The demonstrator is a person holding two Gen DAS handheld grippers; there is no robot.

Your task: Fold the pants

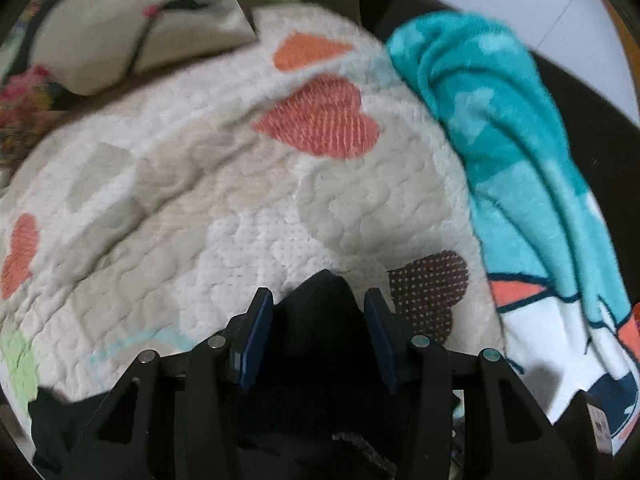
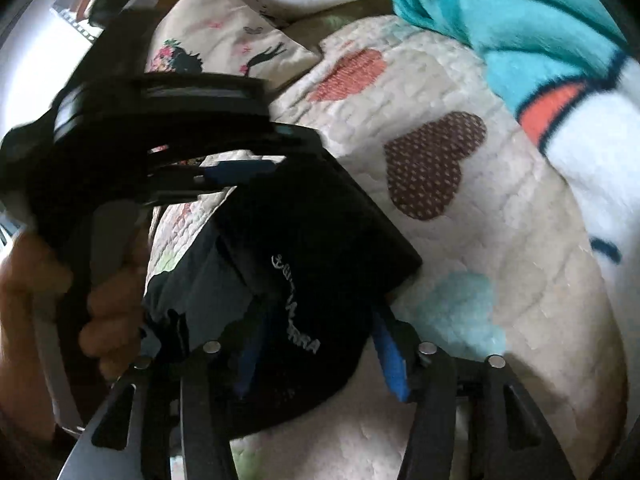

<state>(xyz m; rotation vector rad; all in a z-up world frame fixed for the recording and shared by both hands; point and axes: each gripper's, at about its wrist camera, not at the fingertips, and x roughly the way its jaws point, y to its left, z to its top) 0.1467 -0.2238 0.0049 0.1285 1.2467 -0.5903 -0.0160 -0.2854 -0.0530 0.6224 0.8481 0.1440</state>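
The black pants [image 2: 320, 248] lie bunched on a cream quilt with hearts [image 2: 500, 240], white lettering showing on one fold. My right gripper [image 2: 320, 320] straddles the near fold, and a sliver of quilt shows between the cloth and its right pad [image 2: 390, 360], so it is open. In the left wrist view a peak of the black pants [image 1: 320, 320] fills the gap between the blue pads, and my left gripper [image 1: 318, 300] is shut on it. In the right wrist view the left gripper's blue pad [image 2: 240, 170] sits at the pants' far edge, with a hand [image 2: 108, 308] on its handle.
A teal, white and orange fleece blanket [image 1: 500, 120] is heaped along the quilt's right side, also the blanket [image 2: 520, 20]. A printed pillow [image 1: 132, 32] lies at the far left. The quilt [image 1: 200, 200] spreads wide ahead of the left gripper.
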